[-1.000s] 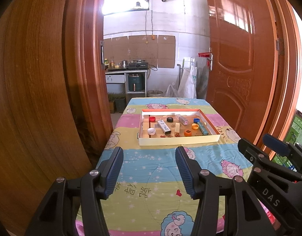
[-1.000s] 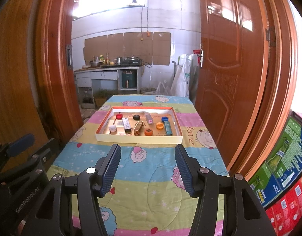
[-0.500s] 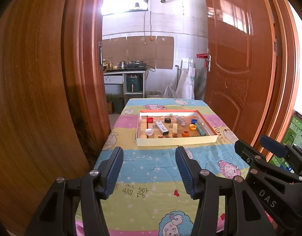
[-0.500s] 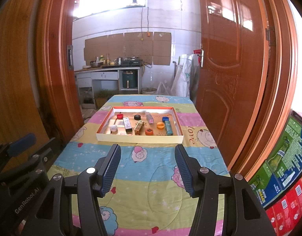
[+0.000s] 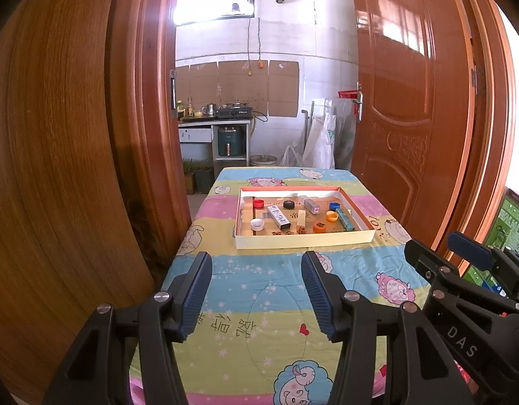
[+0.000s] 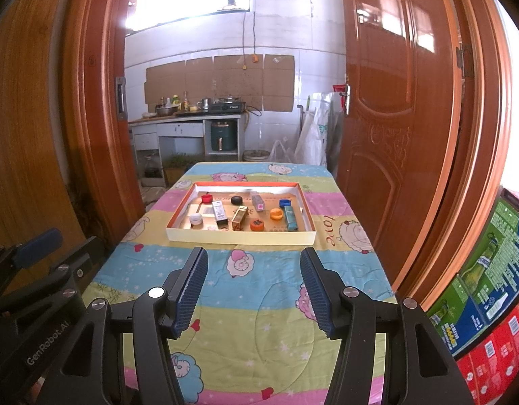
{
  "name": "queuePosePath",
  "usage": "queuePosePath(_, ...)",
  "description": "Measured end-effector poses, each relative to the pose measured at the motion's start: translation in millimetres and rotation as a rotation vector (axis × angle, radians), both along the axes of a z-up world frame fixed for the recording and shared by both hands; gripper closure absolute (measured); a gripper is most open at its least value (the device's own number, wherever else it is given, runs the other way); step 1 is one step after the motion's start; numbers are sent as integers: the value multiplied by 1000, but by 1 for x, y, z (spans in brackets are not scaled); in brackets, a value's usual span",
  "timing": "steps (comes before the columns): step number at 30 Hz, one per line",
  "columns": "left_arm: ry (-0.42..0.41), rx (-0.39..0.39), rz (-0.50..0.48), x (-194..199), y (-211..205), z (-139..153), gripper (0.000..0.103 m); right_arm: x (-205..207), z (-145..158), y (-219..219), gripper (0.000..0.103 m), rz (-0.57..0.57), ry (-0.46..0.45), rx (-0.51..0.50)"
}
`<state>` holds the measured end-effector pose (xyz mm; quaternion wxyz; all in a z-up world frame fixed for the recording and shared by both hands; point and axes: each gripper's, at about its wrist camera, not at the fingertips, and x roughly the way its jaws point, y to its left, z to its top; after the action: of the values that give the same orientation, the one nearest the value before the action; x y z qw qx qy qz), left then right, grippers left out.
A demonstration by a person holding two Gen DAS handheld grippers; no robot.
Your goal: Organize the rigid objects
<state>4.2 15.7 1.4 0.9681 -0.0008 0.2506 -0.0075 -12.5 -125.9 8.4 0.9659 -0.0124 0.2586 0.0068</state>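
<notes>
A shallow cardboard tray (image 5: 303, 241) (image 6: 241, 236) with an orange rim sits on the far half of the table. Inside lie a red cap (image 6: 206, 198), a black cap (image 6: 237, 199), a white cap (image 6: 195, 218), a blue cap (image 6: 284, 202), a yellow cap (image 6: 276, 214), an orange cap (image 6: 257, 225), a white box (image 6: 219, 210), a gold box (image 6: 239, 217), a pink-ended box (image 6: 258, 201) and a teal lighter (image 6: 290, 217). My left gripper (image 5: 256, 260) and right gripper (image 6: 254, 253) hover open and hold nothing, side by side over the table's near half, well short of the tray.
The table wears a striped cartoon-sheep cloth (image 6: 259, 290). Wooden doors (image 5: 411, 118) flank it on both sides. Stacked printed cartons (image 6: 489, 287) stand at the right. A kitchen counter (image 6: 188, 118) with a stove lies beyond the doorway.
</notes>
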Motion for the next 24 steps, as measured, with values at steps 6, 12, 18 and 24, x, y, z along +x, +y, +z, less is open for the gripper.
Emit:
queuePosePath(6,0,-1,0,-1,-1,0,47,0,0,-1,44,0,-1,0)
queuePosePath(12,-1,-12,1,-2,1,1,47,0,-1,0,44,-1,-3,2)
queuePosePath(18,-1,-2,6,-3,1,1,47,-1,-2,1,44,0,-3,2)
queuePosePath(24,0,9,10,-3,0,1,47,-1,-2,0,44,-1,-4,2)
